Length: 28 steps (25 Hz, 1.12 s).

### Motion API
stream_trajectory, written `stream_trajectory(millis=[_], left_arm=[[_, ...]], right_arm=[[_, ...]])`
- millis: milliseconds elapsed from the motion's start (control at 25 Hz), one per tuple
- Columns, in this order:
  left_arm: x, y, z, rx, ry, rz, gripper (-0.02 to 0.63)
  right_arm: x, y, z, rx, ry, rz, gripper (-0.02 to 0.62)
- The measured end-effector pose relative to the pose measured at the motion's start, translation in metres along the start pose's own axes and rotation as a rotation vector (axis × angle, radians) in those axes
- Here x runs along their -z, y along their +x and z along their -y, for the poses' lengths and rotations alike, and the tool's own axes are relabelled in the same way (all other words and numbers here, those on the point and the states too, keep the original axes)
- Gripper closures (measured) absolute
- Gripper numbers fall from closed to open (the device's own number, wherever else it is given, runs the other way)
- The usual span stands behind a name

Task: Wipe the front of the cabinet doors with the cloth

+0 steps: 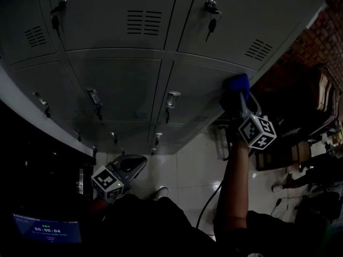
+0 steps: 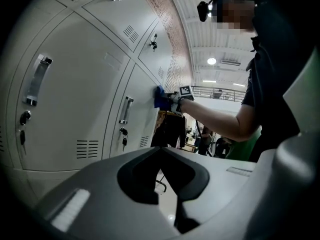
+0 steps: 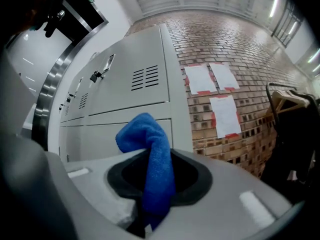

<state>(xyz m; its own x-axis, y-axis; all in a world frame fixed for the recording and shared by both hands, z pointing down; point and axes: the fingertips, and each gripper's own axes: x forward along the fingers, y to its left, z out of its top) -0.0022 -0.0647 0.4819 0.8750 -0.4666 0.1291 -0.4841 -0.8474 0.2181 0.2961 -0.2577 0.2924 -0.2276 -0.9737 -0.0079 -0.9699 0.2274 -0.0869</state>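
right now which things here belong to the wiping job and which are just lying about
In the job: blue cloth; right gripper, shut on it; cabinet doors.
Lying about: key hanging on an upper door; papers on the brick wall; left gripper, shut and empty.

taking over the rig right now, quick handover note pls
Right gripper: shut on the blue cloth, holding it against the rightmost middle-row cabinet door, near its top right corner.
Left gripper: shut, empty, held low and off the doors.
Done: wiping is under way on that door. Nothing shows which doors are finished.
Left: probably the rest of this door, then the other doors.
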Motion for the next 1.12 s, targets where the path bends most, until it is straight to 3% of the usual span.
stream_trajectory(millis=[240, 440, 800, 1120], left_arm=[[0.001, 0.005, 0.005, 0.009, 0.002, -0.005, 0.604], [0.002, -0.001, 0.003, 0.005, 0.002, -0.008, 0.604], [0.003, -0.016, -0.005, -0.001, 0.0, -0.004, 0.604], [0.003, -0.04, -0.016, -0.034, -0.004, 0.007, 0.604]], right_arm=[[0.001, -0.008, 0.031, 0.058, 0.005, -0.001, 0.512], [0.0, -0.016, 0.026, 0.058, 0.004, 0.01, 0.512], [-0.002, -0.019, -0.091, -0.165, 0.015, 0.047, 0.512], [0.047, 0.019, -0.194, -0.356, -0.004, -0.063, 0.512]])
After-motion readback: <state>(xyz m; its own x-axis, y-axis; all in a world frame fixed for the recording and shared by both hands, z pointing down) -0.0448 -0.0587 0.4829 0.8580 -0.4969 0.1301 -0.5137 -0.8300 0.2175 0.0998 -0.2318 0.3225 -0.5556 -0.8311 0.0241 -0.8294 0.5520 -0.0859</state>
